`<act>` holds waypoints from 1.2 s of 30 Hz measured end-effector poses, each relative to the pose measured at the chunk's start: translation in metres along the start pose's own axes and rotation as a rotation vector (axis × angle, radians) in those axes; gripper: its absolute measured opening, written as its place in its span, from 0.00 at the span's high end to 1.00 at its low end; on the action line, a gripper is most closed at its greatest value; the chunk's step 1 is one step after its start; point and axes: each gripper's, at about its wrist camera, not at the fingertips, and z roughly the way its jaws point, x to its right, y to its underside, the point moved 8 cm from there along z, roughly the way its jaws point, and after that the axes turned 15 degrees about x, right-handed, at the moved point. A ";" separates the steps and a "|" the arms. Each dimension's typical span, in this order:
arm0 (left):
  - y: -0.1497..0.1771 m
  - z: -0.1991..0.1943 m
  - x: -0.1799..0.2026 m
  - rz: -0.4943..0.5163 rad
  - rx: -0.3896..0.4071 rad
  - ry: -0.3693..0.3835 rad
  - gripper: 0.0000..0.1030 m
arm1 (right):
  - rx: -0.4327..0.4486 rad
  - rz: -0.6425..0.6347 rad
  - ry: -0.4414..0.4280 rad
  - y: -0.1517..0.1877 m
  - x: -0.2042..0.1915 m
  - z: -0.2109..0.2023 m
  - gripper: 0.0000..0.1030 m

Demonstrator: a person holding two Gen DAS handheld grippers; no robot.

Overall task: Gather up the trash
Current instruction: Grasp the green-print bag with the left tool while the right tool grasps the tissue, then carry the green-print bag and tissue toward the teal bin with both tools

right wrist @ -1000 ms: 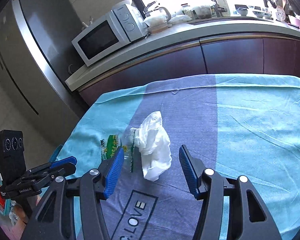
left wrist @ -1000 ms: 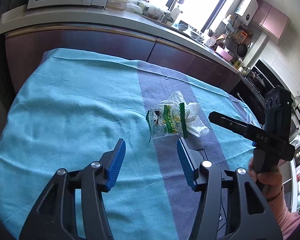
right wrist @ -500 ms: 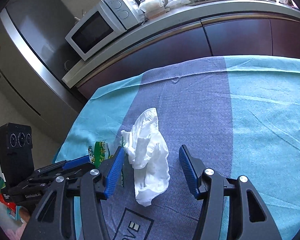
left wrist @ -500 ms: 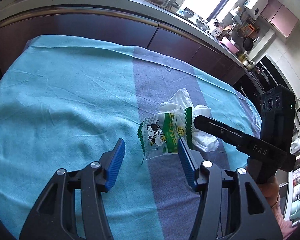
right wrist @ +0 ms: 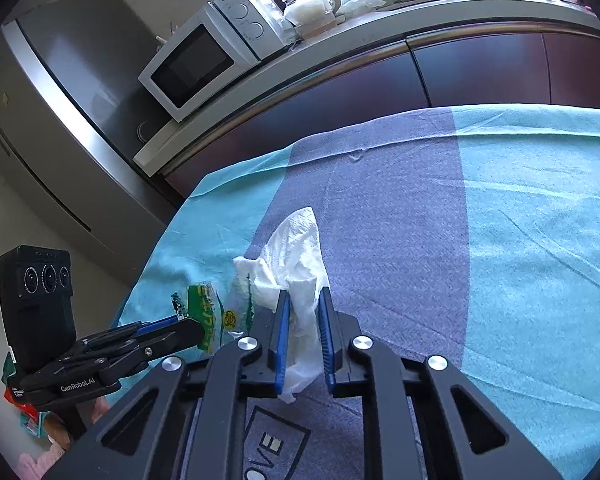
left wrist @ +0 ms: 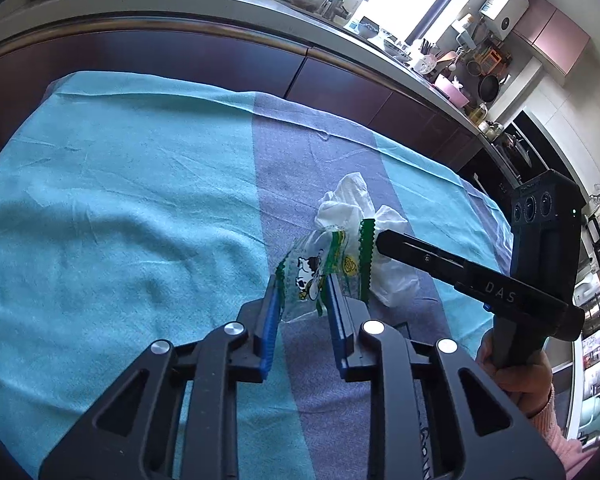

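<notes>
Clear plastic, the cow-printed wrapper (left wrist: pixel 320 276) is pinched by the left hand-held gripper (left wrist: pixel 302 300) while the right hand-held gripper (right wrist: pixel 304 320) clamps the crumpled tissue (right wrist: pixel 296 256), both evidently gripped for lifting off the teal-clothed bench (left wrist: pixel 120 200).

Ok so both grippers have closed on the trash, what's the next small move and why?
Probably lift both straight up off the cloth. The left hand-held gripper is pinched on the snack wrapper and the right hand-held gripper on the crumpled tissue, yet both pieces seem to rest on the table.
</notes>
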 end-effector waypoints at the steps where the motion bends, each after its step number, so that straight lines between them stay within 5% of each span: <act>1: 0.001 -0.003 0.000 -0.001 0.004 -0.001 0.78 | 0.006 0.000 -0.001 0.000 -0.001 -0.002 0.89; 14: -0.001 -0.061 -0.010 0.006 0.102 -0.033 0.79 | 0.075 0.021 -0.056 0.000 -0.018 -0.033 0.91; 36: 0.018 -0.134 -0.048 -0.006 0.161 -0.125 0.79 | 0.105 0.033 -0.176 0.019 -0.062 -0.058 0.91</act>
